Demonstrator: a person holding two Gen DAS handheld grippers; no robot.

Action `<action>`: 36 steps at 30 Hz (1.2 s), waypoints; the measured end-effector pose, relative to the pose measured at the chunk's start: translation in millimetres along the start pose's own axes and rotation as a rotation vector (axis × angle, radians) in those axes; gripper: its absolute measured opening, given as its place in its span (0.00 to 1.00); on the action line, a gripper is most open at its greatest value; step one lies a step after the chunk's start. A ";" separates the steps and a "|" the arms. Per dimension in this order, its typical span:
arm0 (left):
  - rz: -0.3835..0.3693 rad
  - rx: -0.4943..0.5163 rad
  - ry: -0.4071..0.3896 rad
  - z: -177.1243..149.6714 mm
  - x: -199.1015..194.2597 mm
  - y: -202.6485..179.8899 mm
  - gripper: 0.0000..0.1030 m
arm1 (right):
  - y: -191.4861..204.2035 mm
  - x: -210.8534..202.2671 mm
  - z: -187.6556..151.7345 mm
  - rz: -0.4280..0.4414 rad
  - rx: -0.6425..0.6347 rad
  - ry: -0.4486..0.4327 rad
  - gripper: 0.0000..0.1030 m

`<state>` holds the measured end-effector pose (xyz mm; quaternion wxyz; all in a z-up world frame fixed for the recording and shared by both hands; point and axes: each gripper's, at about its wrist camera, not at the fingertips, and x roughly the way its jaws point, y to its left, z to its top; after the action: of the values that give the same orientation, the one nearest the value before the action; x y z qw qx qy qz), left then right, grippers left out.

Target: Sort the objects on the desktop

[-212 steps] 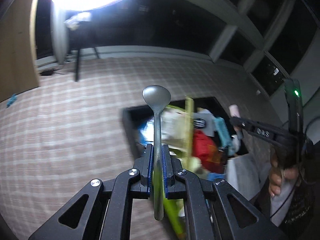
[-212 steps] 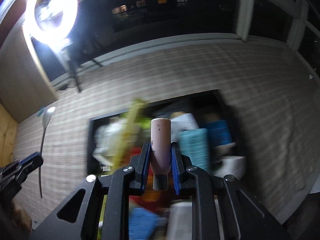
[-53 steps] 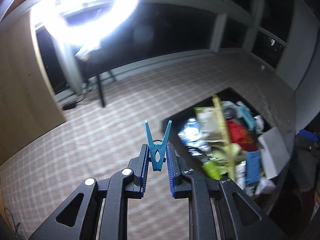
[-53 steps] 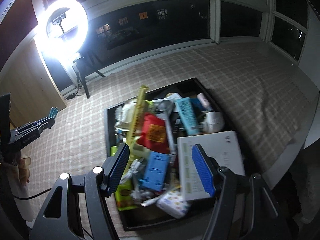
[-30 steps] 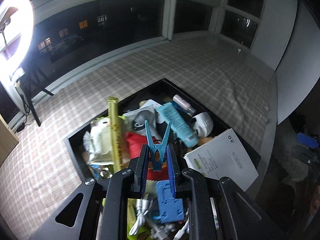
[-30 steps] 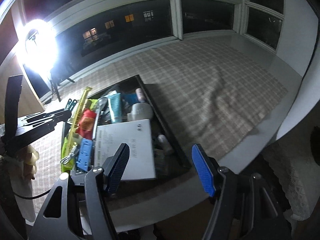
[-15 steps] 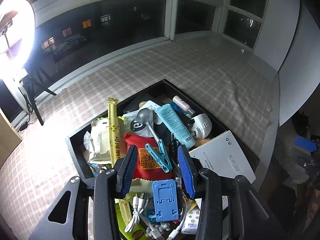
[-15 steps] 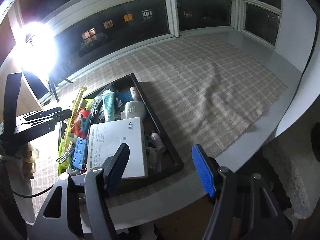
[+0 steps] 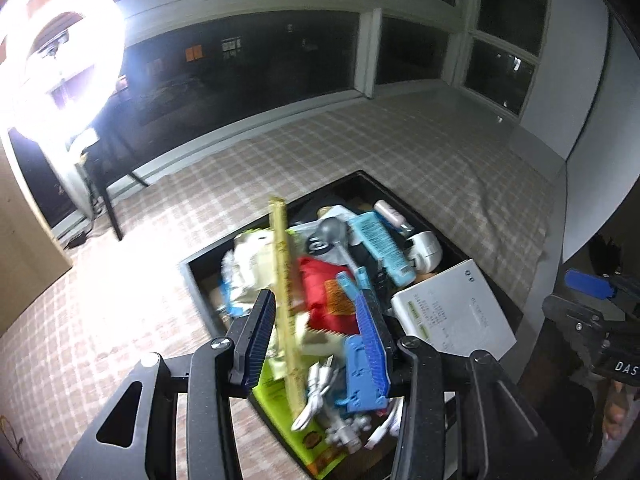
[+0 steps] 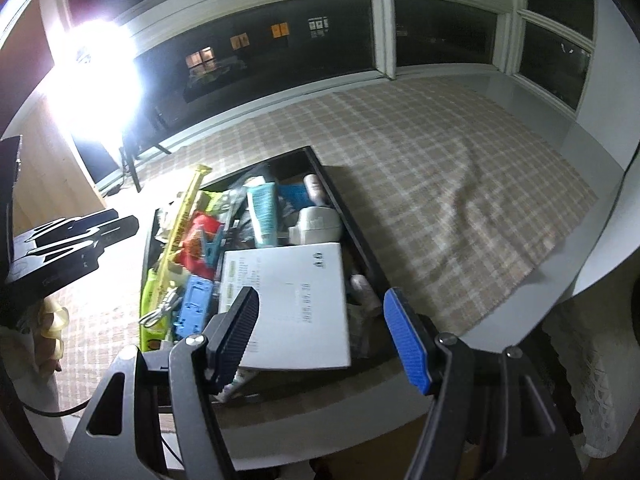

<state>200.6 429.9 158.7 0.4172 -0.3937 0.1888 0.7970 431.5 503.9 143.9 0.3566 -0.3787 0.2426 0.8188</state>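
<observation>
You have a matt grey metal spoon [image 9: 335,234], a glossy black plastic tray [image 10: 347,216] and a woven checked beige cloth [image 10: 448,168].

- A checked cloth [image 10: 440,184] is covering the worktop [image 10: 592,256].
- A black tray [image 10: 360,236] is sitting on the cloth, near the worktop's front edge.

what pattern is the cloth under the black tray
A beige and white check. The flat woven tablecloth under the black rectangular tray shows it best in the right wrist view.
</observation>
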 end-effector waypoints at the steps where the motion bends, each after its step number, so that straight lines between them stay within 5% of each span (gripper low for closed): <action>1: 0.005 -0.011 0.000 -2.2 -3.6 6.6 0.39 | 7.5 0.7 0.9 0.007 -0.008 0.000 0.62; 23: 0.218 -0.208 -0.008 -89.4 -81.4 176.3 0.64 | 214.8 15.8 -0.3 0.110 -0.232 -0.009 0.62; 36: 0.311 -0.323 0.015 -147.1 -110.5 252.0 0.69 | 318.6 17.7 -14.9 0.168 -0.339 -0.026 0.62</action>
<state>102.4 134.0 147.5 0.2195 -0.4272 0.1204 0.8688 185.4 301.0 161.5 0.2214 -0.4010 0.1273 0.8798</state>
